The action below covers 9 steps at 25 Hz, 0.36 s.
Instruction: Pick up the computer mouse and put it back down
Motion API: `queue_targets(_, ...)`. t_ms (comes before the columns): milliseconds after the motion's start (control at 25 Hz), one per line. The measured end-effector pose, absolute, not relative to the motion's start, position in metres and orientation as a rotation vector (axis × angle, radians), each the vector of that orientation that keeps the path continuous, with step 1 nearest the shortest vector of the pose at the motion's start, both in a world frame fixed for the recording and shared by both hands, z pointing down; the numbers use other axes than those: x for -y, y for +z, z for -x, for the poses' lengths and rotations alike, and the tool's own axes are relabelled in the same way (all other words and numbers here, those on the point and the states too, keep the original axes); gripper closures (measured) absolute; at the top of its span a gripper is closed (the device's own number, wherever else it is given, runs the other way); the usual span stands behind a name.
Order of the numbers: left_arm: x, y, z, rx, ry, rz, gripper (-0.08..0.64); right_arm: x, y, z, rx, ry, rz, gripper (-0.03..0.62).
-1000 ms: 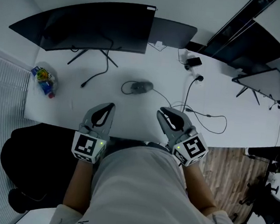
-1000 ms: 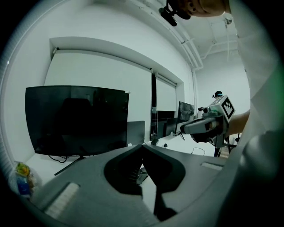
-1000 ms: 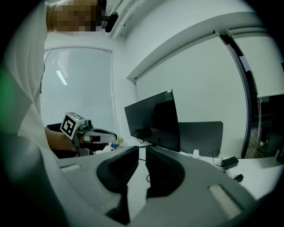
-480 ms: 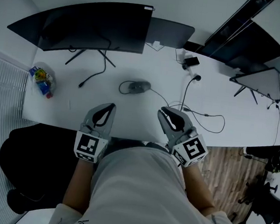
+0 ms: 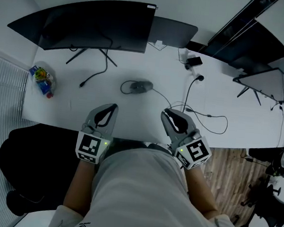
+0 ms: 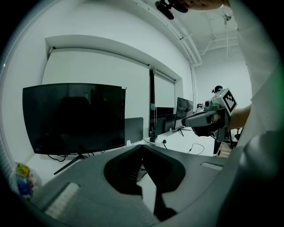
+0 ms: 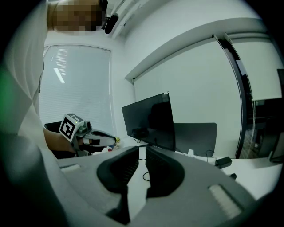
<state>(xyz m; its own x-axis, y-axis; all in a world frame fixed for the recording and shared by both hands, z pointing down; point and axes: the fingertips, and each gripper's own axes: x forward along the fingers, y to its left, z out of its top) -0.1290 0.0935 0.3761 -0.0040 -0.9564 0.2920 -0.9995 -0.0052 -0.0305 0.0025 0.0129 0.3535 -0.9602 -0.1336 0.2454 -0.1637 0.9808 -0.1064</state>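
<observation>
We are holding left gripper (image 5: 113, 106), jaws together, empty, right gripper (image 5: 165, 113), jaws narrowly apart, empty, computer mouse (image 5: 142, 87) lying untouched on worktop (image 5: 66, 110), upper centre of frame.

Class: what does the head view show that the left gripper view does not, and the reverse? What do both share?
Head view only: the wooden floor and the marker cube on the left hand-held gripper. Left gripper view only: the ceiling. Both: the black monitor, the right hand-held gripper, the colourful packet and the white desk.
</observation>
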Motion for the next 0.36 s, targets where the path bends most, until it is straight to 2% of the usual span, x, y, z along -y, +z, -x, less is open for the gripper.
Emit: queue_targets(360, -0.0964, 0.3773, 0.1265, 2.071, 0.343, -2.079, 0.551, -0.0182, 0.3551, -0.0051, 2.875, 0.192, -0.222, 0.545)
